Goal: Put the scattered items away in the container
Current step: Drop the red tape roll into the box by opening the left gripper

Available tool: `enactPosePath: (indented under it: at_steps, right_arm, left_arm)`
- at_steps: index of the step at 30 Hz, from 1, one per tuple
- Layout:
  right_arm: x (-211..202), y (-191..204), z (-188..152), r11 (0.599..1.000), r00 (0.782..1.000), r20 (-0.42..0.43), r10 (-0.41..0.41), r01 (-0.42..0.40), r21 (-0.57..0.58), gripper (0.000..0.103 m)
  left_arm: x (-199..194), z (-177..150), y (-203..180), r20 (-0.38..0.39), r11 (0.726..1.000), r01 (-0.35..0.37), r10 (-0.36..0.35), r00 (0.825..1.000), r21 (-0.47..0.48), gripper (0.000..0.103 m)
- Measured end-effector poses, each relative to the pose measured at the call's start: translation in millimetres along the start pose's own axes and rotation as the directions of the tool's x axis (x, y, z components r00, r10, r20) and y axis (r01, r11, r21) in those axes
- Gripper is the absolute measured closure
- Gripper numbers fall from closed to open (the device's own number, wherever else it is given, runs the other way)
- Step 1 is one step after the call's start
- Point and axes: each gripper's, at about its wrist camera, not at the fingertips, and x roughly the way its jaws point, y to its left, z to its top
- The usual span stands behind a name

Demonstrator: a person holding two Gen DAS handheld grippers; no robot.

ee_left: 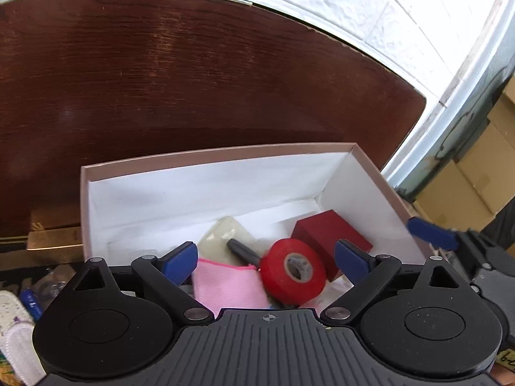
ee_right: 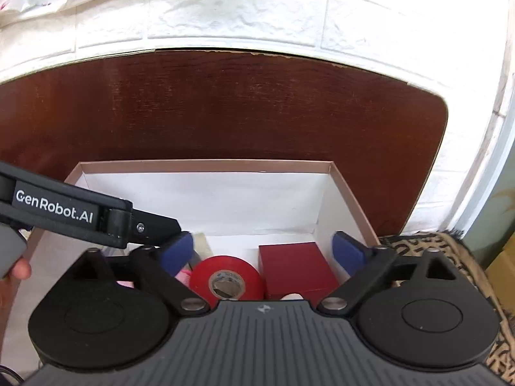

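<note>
An open pink-rimmed cardboard box [ee_left: 219, 156] [ee_right: 206, 164] with a white inside stands in front of both grippers. In it lie a red tape roll [ee_left: 293, 267] [ee_right: 225, 278], a dark red small box [ee_left: 331, 238] [ee_right: 296, 267], a pink cloth [ee_left: 228, 286], a dark marker [ee_left: 241, 251] and a clear packet [ee_left: 225, 231]. My left gripper [ee_left: 265, 257] hovers open over the box's near side, holding nothing. My right gripper [ee_right: 262, 251] is open too, above the tape roll and red box, empty. In the left wrist view a blue pad [ee_left: 431, 231] of the right gripper shows at the box's right wall.
A dark wooden board [ee_left: 193, 80] rises right behind the box, with a white brick wall [ee_right: 257, 9] beyond. Cardboard cartons [ee_left: 476, 177] stand at the far right. A patterned cloth [ee_right: 450, 247] lies right of the box. White fabric bits [ee_left: 16, 331] sit at the left.
</note>
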Motion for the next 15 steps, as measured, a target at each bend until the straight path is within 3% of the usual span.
enactPosePath:
  at_steps: [4, 15]
  right_arm:
    - [-1.9, 1.6, -3.3, 1.0, 1.0, -0.016, 0.006, -0.006, -0.005, 0.002]
    - [-32.5, 14.0, -10.5, 1.0, 0.999, -0.033, 0.024, -0.025, -0.015, 0.001]
  left_arm:
    - [-5.9, -7.0, -7.0, 0.02, 0.998, -0.046, 0.045, 0.999, 0.044, 0.005]
    - [-42.1, -26.9, -19.7, 0.072, 0.99, -0.09, 0.083, 0.994, 0.105, 0.005]
